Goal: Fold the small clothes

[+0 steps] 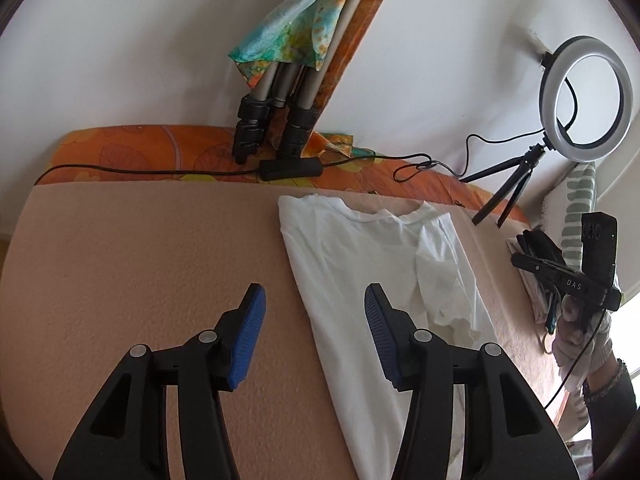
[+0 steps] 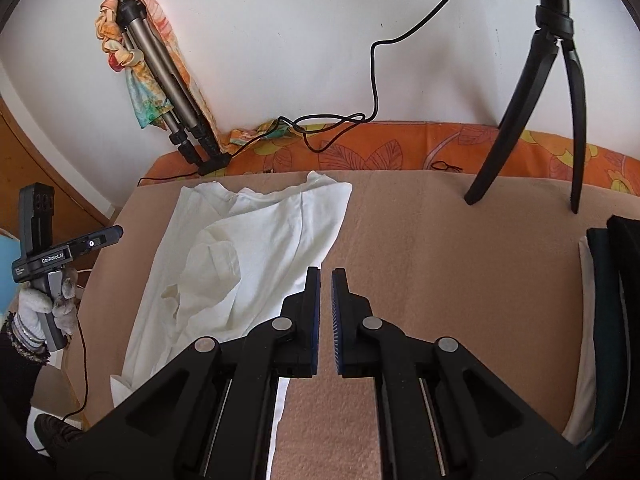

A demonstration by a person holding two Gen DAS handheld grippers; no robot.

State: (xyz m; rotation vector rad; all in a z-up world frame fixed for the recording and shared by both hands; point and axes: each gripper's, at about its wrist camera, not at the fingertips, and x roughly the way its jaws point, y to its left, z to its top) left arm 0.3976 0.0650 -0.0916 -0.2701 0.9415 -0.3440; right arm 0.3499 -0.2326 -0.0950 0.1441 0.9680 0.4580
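A white T-shirt point(image 1: 360, 264) lies flat on the peach blanket point(image 1: 140, 272), collar toward the wall. One sleeve point(image 1: 444, 292) is folded in over its body. My left gripper point(image 1: 313, 294) hovers open above the shirt's left edge, and its blue pads point(image 1: 252, 320) hold nothing. In the right wrist view the same shirt point(image 2: 248, 248) lies to the left of my right gripper point(image 2: 326, 276). That gripper is shut, with only a thin slit between its pads and nothing in it, over bare blanket point(image 2: 440, 248) beside the shirt's right edge.
A ring light point(image 1: 586, 98) on a small tripod point(image 2: 532, 100) stands at the back right. A folded tripod draped in a colourful scarf point(image 1: 288, 40) leans on the wall, with a cable and switch box point(image 1: 290, 168) below. Folded clothes point(image 2: 608, 300) are stacked at the right edge.
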